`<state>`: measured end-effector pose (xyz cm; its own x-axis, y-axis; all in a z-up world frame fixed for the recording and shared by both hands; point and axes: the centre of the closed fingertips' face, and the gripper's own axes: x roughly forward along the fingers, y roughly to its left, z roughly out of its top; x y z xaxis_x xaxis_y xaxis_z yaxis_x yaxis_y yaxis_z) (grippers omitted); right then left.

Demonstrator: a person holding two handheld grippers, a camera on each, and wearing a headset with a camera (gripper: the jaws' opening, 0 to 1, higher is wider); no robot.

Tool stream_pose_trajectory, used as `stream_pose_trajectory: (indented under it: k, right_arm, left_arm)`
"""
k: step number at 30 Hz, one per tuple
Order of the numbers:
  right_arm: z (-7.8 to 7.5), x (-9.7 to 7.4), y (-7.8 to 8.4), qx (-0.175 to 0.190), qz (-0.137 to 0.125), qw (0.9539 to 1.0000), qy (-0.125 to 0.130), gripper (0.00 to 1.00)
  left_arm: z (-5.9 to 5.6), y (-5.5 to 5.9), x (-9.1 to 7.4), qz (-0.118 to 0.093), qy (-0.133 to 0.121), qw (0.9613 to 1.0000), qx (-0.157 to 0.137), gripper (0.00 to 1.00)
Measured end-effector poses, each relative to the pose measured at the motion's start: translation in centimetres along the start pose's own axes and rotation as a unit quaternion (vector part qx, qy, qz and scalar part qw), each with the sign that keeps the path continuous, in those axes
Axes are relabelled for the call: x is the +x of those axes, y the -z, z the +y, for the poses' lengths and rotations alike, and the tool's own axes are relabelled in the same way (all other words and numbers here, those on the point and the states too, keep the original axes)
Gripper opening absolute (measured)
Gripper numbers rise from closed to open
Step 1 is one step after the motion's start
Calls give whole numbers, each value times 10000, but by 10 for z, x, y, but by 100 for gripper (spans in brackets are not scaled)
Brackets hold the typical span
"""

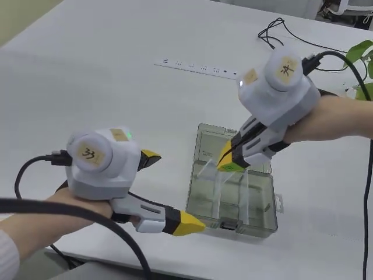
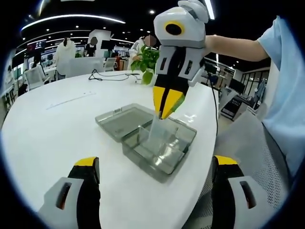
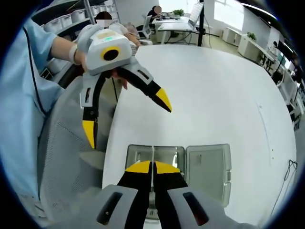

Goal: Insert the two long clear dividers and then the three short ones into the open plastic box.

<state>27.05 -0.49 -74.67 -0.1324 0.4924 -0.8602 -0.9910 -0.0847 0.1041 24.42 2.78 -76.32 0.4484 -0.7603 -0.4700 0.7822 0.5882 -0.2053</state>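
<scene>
The open clear plastic box (image 1: pixel 256 224) lies near the table's front edge, its lid (image 1: pixel 211 137) folded flat behind it. Clear dividers (image 1: pixel 218 192) stand inside it. My right gripper (image 1: pixel 224 164) hangs over the box's back part, shut on a clear divider (image 2: pixel 158 132) whose lower edge reaches down into the box (image 2: pixel 143 155). From above, the right gripper (image 3: pixel 152 167) has its jaws pressed together on the divider's thin edge (image 3: pixel 152 153). My left gripper (image 1: pixel 171 189) stands open just left of the box, holding nothing, and faces the box and the right gripper (image 2: pixel 166 109).
A white power strip (image 1: pixel 198 67) lies on the white table (image 1: pixel 87 76) further back. Black cables (image 1: pixel 280 32) and green plant leaves (image 1: pixel 361 52) are at the far right. The table's front edge runs right below the box.
</scene>
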Motion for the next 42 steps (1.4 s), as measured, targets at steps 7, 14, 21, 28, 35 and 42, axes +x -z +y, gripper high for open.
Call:
stream_pose_trajectory:
  k: [7,14,21,28,35,42]
  right_arm:
    - [-1,5,7,-40,49,10000,13,2]
    - [-2,5,6,-30,20,10000,3,2]
    - [-2,7,6,-15,26,10000,-2,2]
    - [-2,11,4,5,63,10000,-2,2]
    - [1,18,-1,-14,99,9999,54,2]
    - [4,27,-2,-27,109,9999,97,2]
  left_arm:
    - [-2,5,0,26,27,10000,-53,99]
    - [-2,8,1,41,33,9999,-106,97]
    - [-2,7,1,28,50,9999,-140,97]
    - [0,8,1,33,34,9999,-156,96]
    - [-2,10,2,38,58,9998,-182,95]
    - [-2,11,1,34,62,9998,-201,95]
